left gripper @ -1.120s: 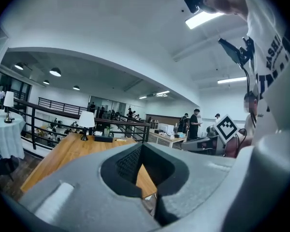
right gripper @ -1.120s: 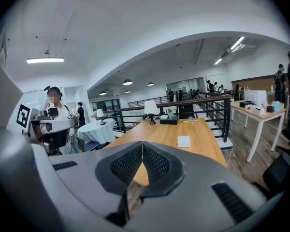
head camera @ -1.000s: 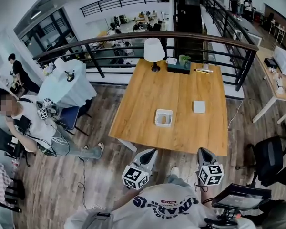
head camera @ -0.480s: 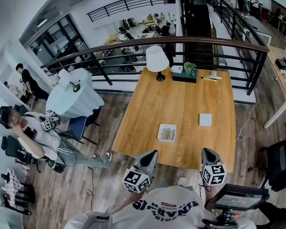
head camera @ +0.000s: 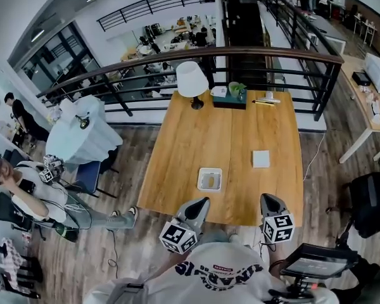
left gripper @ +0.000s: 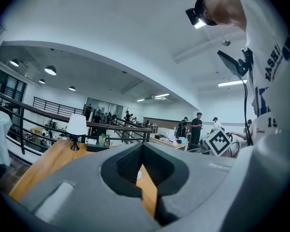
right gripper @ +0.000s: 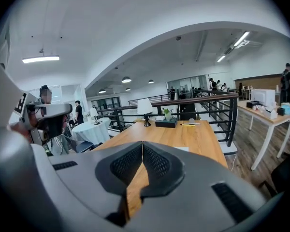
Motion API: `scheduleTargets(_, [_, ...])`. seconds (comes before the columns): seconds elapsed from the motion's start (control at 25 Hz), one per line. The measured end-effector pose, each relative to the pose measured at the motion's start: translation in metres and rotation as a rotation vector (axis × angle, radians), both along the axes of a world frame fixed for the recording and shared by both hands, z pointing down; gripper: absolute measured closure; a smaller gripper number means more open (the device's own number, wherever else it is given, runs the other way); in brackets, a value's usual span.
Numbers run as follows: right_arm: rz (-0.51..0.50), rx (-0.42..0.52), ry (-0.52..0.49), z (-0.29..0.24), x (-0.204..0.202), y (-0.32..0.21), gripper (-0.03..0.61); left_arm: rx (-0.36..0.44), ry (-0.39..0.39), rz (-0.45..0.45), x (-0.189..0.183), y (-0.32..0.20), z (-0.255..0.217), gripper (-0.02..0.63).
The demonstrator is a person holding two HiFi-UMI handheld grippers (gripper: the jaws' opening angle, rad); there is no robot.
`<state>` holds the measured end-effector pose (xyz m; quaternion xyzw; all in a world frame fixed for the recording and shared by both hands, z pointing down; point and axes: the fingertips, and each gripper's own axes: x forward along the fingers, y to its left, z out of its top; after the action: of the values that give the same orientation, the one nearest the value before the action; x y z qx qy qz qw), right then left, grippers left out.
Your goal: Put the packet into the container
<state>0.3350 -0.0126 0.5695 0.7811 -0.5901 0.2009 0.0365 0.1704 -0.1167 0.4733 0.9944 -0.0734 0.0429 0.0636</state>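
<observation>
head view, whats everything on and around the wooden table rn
table: one, light wood, centre, against the railing
container: one, white, square, near the table's front edge
packet: one, white, flat on the table, right of the container, apart from it
lamp: one, white shade, table's far left corner
dark box with a green plant: one, far edge
round table: one, white cloth, floor at left
seated person: one, white top, far left
left gripper: one, grey, shut, empty, at the table's near edge
right gripper: one, grey, shut, empty, at the near edge
</observation>
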Motion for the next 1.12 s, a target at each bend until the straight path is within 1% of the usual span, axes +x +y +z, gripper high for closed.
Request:
scheduleTargets(0.12, [0.028,-0.006,0.027,-0.004,0.006,0.001,0.568,0.008,0.019,0.031,0.009,-0.01,-0.003,0.615])
scheduleTargets(0.24, [0.068,-0.007,0.016,-0.015,0.006,-0.005,0.568,0.027,0.027,0.059,0.011,-0.024,-0.014,0.615])
scheduleTargets(0.36, [0.045,0.01,0.045,-0.036,-0.012,-0.016,0.568,0.051,0.032,0.076,-0.001,-0.036,-0.025,0.615])
scheduleTargets(0.44, [0.023,-0.008,0.079,-0.037,-0.016,-0.022,0.569,0.026,0.036,0.068,-0.003,-0.043,-0.021,0.615])
scheduleTargets(0.52, [0.02,-0.018,0.093,-0.036,-0.014,-0.026,0.569,-0.005,0.048,0.062,-0.004,-0.046,-0.018,0.615])
scheduleTargets(0.6, [0.022,-0.008,0.107,-0.042,-0.013,-0.029,0.569,-0.015,0.048,0.058,-0.01,-0.047,-0.015,0.615])
scheduleTargets(0.72, [0.018,0.0,0.165,-0.06,-0.012,-0.032,0.568,-0.037,0.036,0.05,-0.022,-0.049,-0.011,0.615])
scheduleTargets(0.8, [-0.01,-0.015,0.214,-0.07,-0.01,-0.033,0.568,-0.044,0.03,0.047,-0.027,-0.051,-0.007,0.615])
scheduleTargets(0.88, [-0.06,-0.05,0.274,-0.075,-0.005,-0.037,0.568,-0.039,0.031,0.042,-0.028,-0.054,-0.005,0.615])
scheduleTargets(1.0, [-0.154,-0.146,0.372,-0.07,0.003,-0.045,0.568,-0.03,0.041,0.021,-0.031,-0.062,-0.006,0.615])
scheduleTargets(1.12, [-0.268,-0.241,0.409,-0.058,0.01,-0.056,0.566,-0.036,0.047,-0.007,-0.039,-0.07,-0.004,0.615])
